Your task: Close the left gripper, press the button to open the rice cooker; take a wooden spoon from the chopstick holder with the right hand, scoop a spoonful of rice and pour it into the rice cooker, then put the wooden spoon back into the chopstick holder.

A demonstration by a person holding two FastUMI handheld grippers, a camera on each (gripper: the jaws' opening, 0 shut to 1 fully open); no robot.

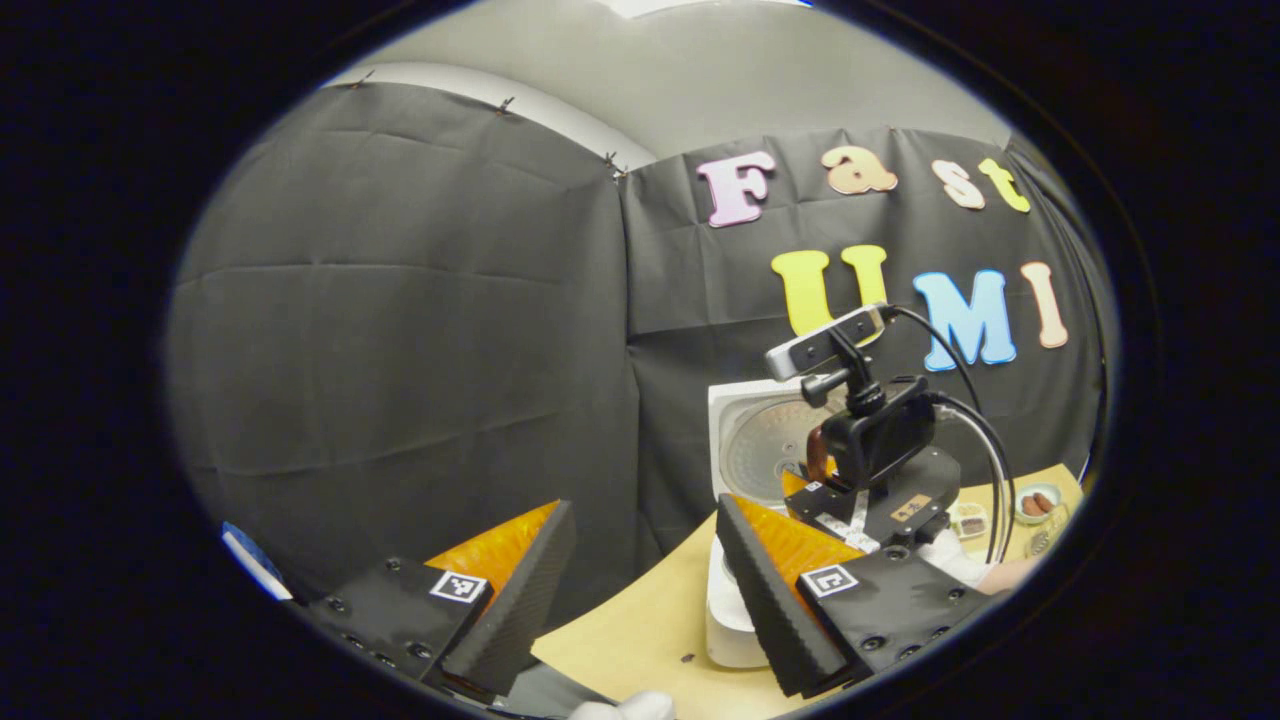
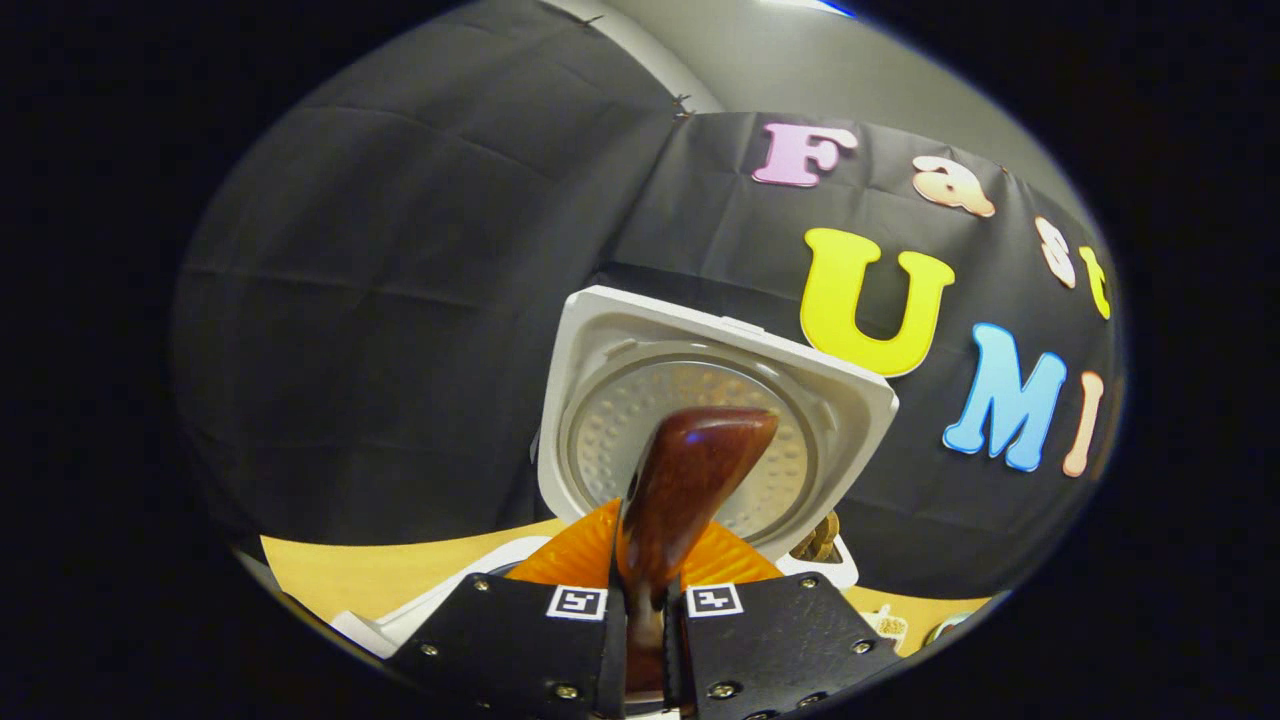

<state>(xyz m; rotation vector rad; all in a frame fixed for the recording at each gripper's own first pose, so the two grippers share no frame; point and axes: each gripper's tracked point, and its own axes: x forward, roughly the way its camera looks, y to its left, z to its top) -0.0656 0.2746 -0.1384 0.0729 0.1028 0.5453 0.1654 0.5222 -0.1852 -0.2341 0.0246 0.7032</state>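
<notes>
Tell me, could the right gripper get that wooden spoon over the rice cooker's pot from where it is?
Probably yes. The right gripper is clamped on the wooden spoon, the rice cooker sits just below, and its lid stands open behind, so nothing seems to block the way.

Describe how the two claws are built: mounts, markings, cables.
The left claw has black screwed plates, each with a small square black-and-white marker. The right claw has the same plates and markers. Seen from the left gripper view, it carries a grey bar camera on top, with black cables looping off.
</notes>
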